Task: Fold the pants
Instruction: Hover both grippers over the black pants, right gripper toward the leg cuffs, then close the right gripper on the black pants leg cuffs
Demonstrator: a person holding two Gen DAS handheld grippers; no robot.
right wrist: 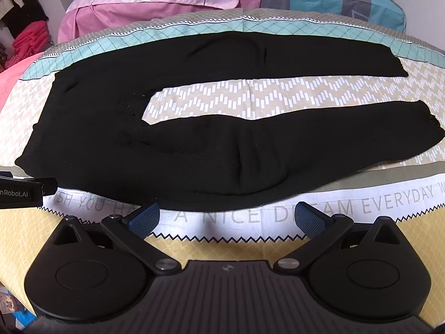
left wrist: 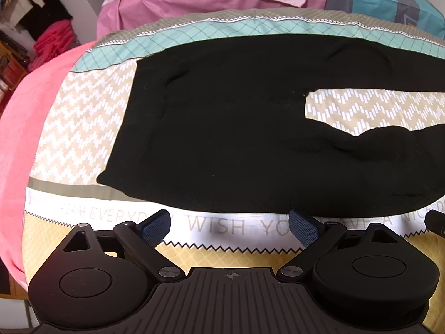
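— Black knit, spread flat: pants (left wrist: 222, 128) on the patterned bedspread (left wrist: 83, 105), seen from the left wrist. Waist end toward the left, legs running off the right edge, so no cuffs visible here. Only the start of the gap between the legs showing, as a pale zigzag patch.

— And the left gripper (left wrist: 229, 224)?

— Spread wide, blue fingers (left wrist: 155, 226) apart, holding nothing. Hovering just short of the near hem of the pants, over the white strip with grey lettering. Off to the left, a pink blanket (left wrist: 16, 144) hanging over the bed's side and a stack of red cloth on shelves. At the far right edge, a dark bit of the other tool peeking in.

— From the right wrist?

— Whole pants (right wrist: 194, 153) in sight, lying like a sideways U. Both cuffs visible at the right: far leg straight and flat, near leg thicker, with a vertical crease near its middle. Long stretch of bedspread (right wrist: 250, 97) bare between the legs.

— Right gripper (right wrist: 228, 220)?

— Also wide, blue fingers (right wrist: 310, 220) apart, empty. Poised just before the near leg's edge, not touching as far as can be told. Left gripper (right wrist: 25, 189) poking in at the left edge, close beside the waist corner. Pink pillow (right wrist: 155, 2) and striped bedding behind the pants in both views.
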